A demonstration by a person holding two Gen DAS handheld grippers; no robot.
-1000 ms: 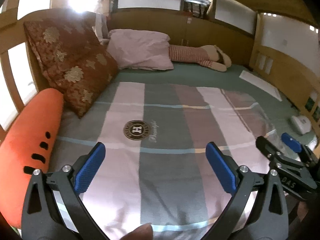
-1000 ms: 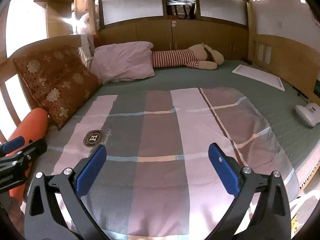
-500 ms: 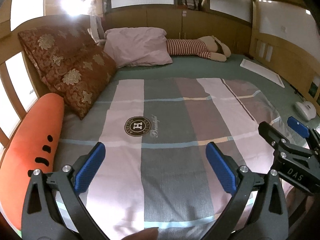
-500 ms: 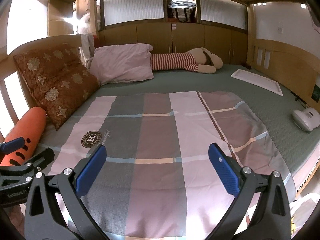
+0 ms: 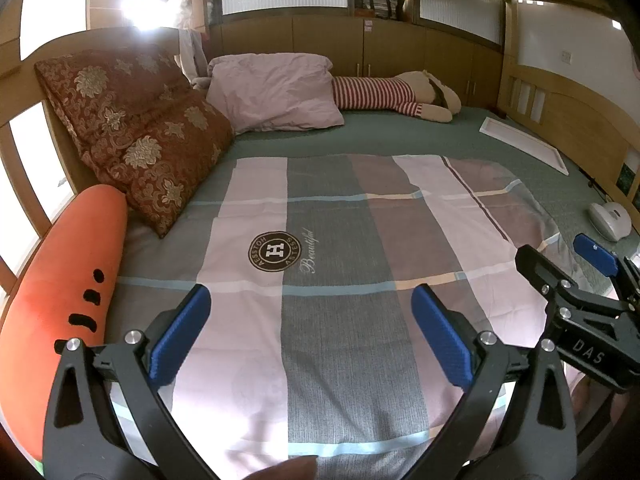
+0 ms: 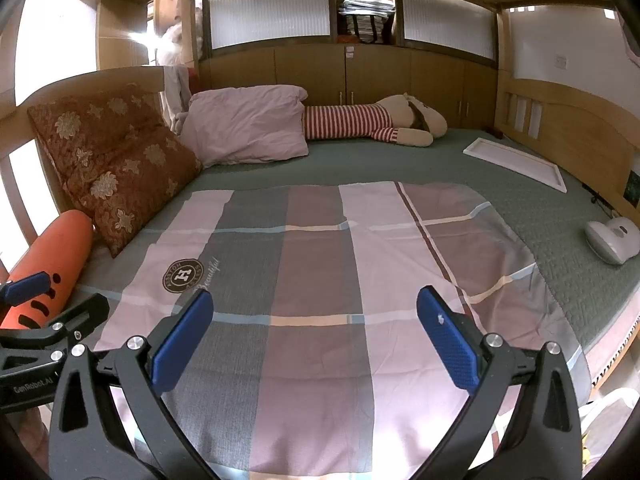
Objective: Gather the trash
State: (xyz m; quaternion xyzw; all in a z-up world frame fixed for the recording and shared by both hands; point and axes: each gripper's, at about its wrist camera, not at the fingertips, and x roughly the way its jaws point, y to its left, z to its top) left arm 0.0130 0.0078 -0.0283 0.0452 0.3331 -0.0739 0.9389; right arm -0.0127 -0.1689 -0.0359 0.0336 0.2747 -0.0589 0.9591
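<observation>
Blue-padded grippers (image 5: 308,336) (image 6: 312,338), jaws wide

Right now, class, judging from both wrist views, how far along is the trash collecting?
Nothing looks collected yet. Both the left tongs and right tongs hang open and empty over the plaid blanket. No obvious trash shows on the bed; only pillows, plush toys and a white handheld device. Finding and picking up trash remains.

Carrot pillow (image 5: 60,300) cut by the left edge; pale bag-like shape (image 6: 604,412) at lower right, unidentifiable.
</observation>
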